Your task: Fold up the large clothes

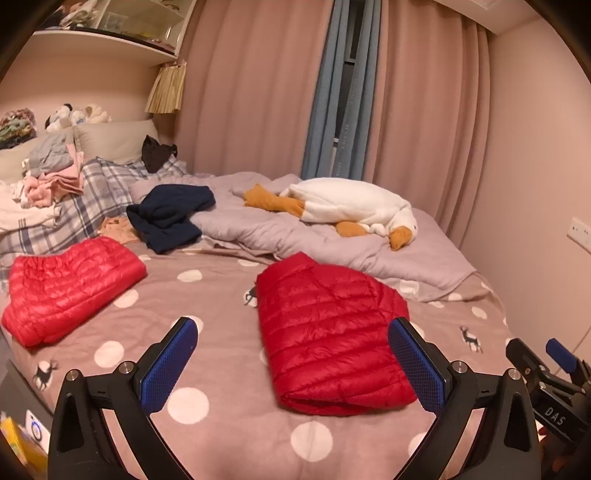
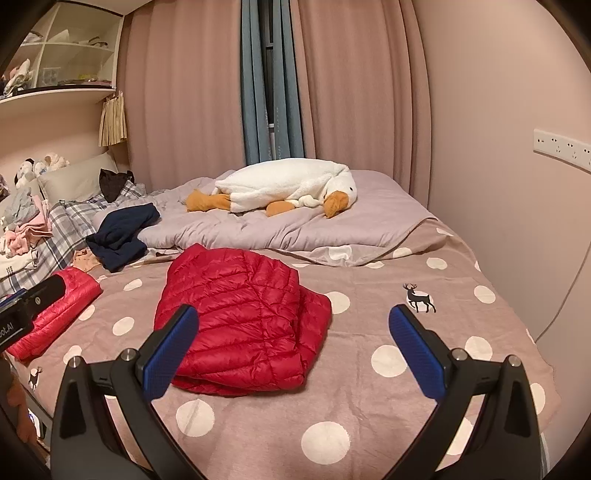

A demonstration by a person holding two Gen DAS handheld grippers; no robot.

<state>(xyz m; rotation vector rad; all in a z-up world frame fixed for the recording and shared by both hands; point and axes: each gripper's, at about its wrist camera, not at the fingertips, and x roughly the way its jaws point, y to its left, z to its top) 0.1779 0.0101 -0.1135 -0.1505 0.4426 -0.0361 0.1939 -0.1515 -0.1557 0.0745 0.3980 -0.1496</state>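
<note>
Now both tools (image 1: 291, 328) (image 2: 293, 317) agape above folded red jkt (image 1: 328, 339).

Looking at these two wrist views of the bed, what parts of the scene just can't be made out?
- Second red jacket: in the right wrist view, partly hidden behind the left gripper's body.
- Right gripper: cut off by the left wrist view's edge; its opening shows only in its own view.
- Folded red jacket: its underside and inner layers are hidden by its own folds.
- Shelf items: too small and cropped.
</note>
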